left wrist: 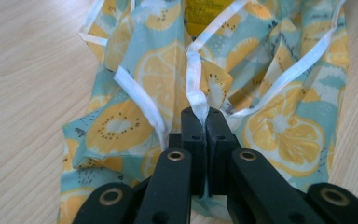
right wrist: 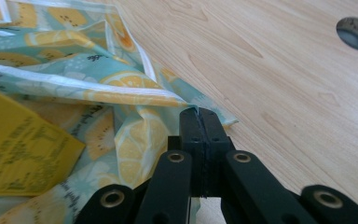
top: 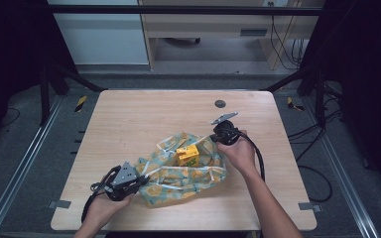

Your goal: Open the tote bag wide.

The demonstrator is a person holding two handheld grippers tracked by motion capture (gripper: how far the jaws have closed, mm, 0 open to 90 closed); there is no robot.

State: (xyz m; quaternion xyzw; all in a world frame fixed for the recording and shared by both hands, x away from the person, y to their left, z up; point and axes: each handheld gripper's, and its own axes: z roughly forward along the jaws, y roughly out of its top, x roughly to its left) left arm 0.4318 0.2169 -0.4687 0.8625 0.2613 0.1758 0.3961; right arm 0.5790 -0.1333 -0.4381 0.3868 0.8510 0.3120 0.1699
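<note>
A teal cloth bag with a lemon print and white trim (top: 178, 173) lies crumpled on the wooden table (top: 129, 119). A yellow box (top: 187, 154) sits on it near the middle. My left gripper (top: 141, 179) is shut on the bag's white-trimmed edge (left wrist: 196, 100) at its near left end. My right gripper (top: 217, 139) is shut on the bag's edge (right wrist: 186, 105) at its far right end. The yellow box (right wrist: 18, 149) lies just left of the right jaws. The bag (left wrist: 168, 88) is stretched between the two grippers.
A round grey grommet hole (top: 220, 103) sits in the table beyond the right gripper, and the same hole (right wrist: 356, 32) appears in the right gripper view. Bare wood lies left and behind the bag. Black frame posts and cables stand around the table.
</note>
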